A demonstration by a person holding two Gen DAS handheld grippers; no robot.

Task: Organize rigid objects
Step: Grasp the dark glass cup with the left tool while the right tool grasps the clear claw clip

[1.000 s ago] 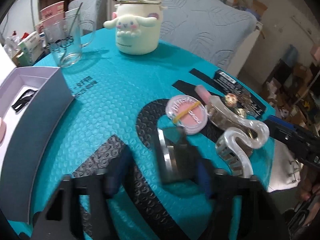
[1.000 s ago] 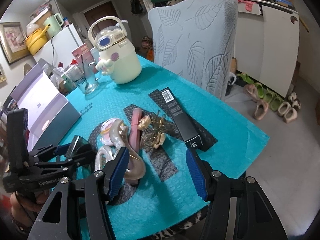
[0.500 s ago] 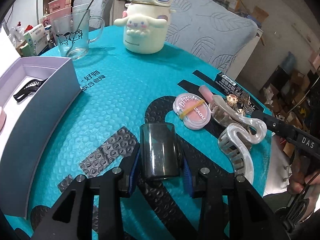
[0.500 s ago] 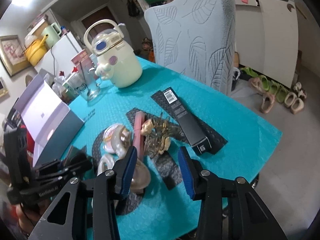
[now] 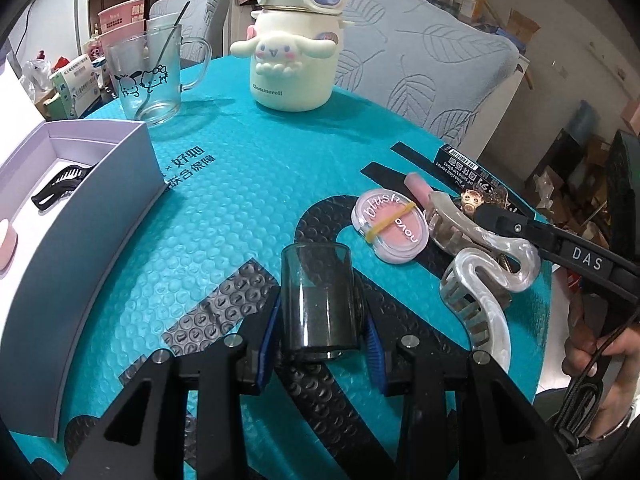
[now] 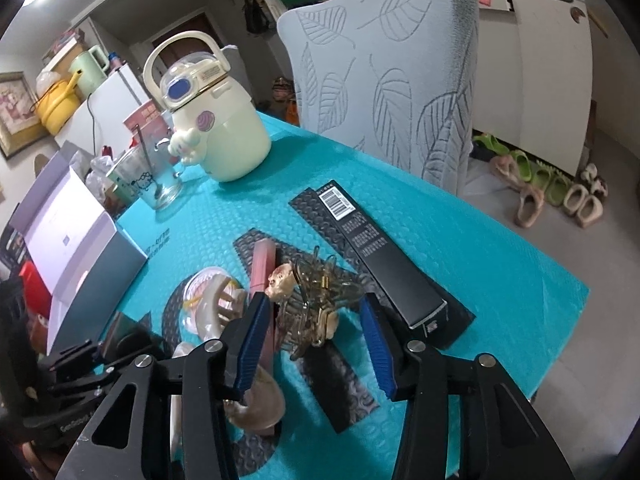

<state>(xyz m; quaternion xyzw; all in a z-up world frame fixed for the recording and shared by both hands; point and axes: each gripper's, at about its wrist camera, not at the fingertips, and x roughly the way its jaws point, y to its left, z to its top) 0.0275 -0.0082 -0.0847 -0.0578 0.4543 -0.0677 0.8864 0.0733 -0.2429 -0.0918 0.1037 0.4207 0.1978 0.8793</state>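
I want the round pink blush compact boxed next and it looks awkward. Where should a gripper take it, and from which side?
Grip the round pink blush compact across its rim, coming down from above. It lies flat on the teal bubble mat, so only its thin edge offers opposing faces. Probably close along the line towards the clear glass mug: the beige hair claw clip crowds its other side.

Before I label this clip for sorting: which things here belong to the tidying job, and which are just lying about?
Job:
dark cup, clamped in the left hand-held gripper
blush compact
pearl hair claw
gold clip
black carton
grey box

Lying about:
cream bottle
glass mug
chair
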